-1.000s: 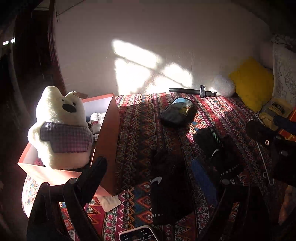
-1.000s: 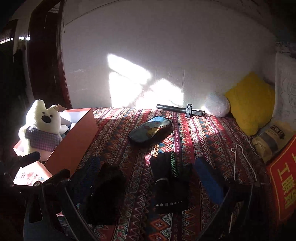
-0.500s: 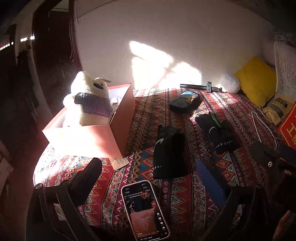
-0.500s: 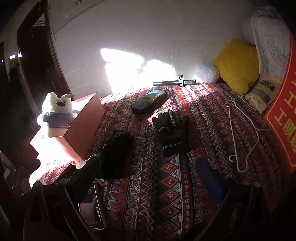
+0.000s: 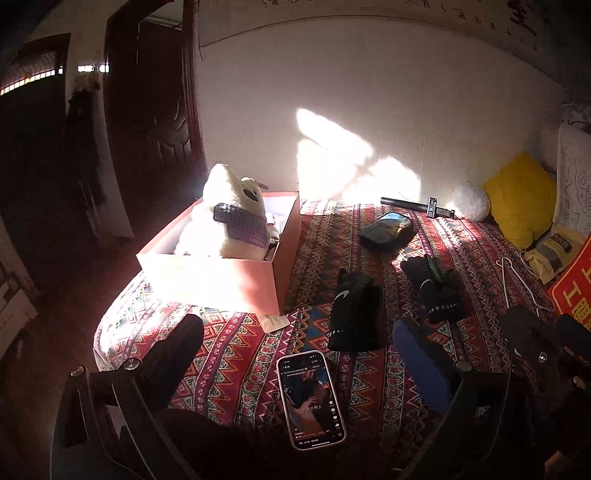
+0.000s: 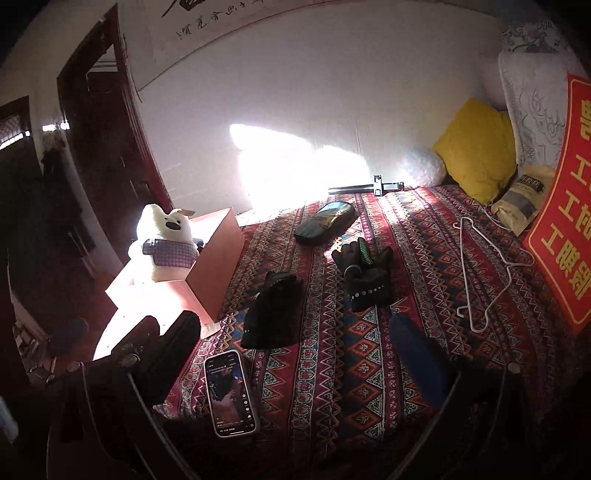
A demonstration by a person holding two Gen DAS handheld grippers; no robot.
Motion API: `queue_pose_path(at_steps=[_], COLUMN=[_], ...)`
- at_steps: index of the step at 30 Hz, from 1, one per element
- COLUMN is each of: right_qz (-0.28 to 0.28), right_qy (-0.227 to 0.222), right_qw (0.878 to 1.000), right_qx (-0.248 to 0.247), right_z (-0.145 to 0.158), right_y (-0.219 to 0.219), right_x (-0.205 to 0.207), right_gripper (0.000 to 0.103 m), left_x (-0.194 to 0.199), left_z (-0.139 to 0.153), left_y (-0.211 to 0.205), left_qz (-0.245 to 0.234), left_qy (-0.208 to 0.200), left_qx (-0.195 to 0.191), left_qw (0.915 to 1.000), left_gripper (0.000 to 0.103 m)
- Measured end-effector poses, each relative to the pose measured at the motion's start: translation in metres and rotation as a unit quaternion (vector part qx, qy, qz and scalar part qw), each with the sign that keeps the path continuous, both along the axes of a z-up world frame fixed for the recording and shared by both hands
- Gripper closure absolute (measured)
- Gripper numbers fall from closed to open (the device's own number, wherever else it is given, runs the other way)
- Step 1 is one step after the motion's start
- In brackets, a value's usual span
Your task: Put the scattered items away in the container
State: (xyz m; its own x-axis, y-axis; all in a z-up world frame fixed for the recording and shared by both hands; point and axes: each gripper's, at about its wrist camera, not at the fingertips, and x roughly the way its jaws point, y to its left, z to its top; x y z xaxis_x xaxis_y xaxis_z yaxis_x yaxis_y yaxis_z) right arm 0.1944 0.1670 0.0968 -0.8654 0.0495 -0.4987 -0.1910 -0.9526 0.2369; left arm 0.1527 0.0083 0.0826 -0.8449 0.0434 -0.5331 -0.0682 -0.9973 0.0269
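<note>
Orange cardboard box (image 5: 221, 280) at the bed's (image 5: 236, 354) corner: holds white plush dog (image 5: 232, 221), small items behind it. Still out on the patterned cover: two black gloves, one swoosh-marked (image 5: 354, 310), one green-striped (image 5: 432, 288); dark pouch (image 5: 386, 230); phone (image 5: 312, 398), screen lit, text unreadable. Red sign (image 6: 565, 206): yellow Chinese characters. Left gripper (image 5: 295, 365) and right gripper (image 6: 291, 354): jaws spread, empty. Judged early stage.

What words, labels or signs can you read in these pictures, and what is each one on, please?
"工": large yellow characters on the red banner; the others are cut off or unclear.
Swoosh logo, no words: black glove.
Wall scroll: brush calligraphy, unreadable.
Phone screen: too small.
Tan bag label: blurred.
</note>
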Motion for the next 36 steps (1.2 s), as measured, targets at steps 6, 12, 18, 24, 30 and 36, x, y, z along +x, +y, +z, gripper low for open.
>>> queue_pose_path(at_steps=[6,12,18,24,30,36], right_qz=[0.048,0.106,0.128,0.136,0.133,0.132], right_qy=[0.018,0.014,0.014,0.014,0.021,0.027], right_qw=[0.999,0.994,0.991,0.989,0.989,0.989], right_qx=[0.019,0.023,0.043,0.051,0.054,0.056], right_z=[0.021,0.023,0.024,0.026,0.030,0.034], right_y=[-0.039,-0.080,-0.104,-0.112,-0.115,-0.116], right_x=[0.000,-0.004,-0.001,0.002,0.008,0.012], right_gripper=[0.001,0.001,0.001,0.001,0.001,0.001], left_x=[0.018,0.030,0.039,0.045,0.051,0.057], left_z=[0.012,0.014,0.013,0.013,0.019,0.023], left_y=[-0.041,-0.084,-0.107,-0.113,-0.113,-0.114], left_qz=[0.035,0.091,0.110,0.113,0.115,0.118], left_qy=[0.010,0.024,0.025,0.028,0.036,0.043], left_qx=[0.017,0.013,0.018,0.016,0.017,0.016], left_qw=[0.9992,0.9955,0.9935,0.9931,0.9926,0.9920], left_gripper=[0.000,0.000,0.000,0.000,0.000,0.000])
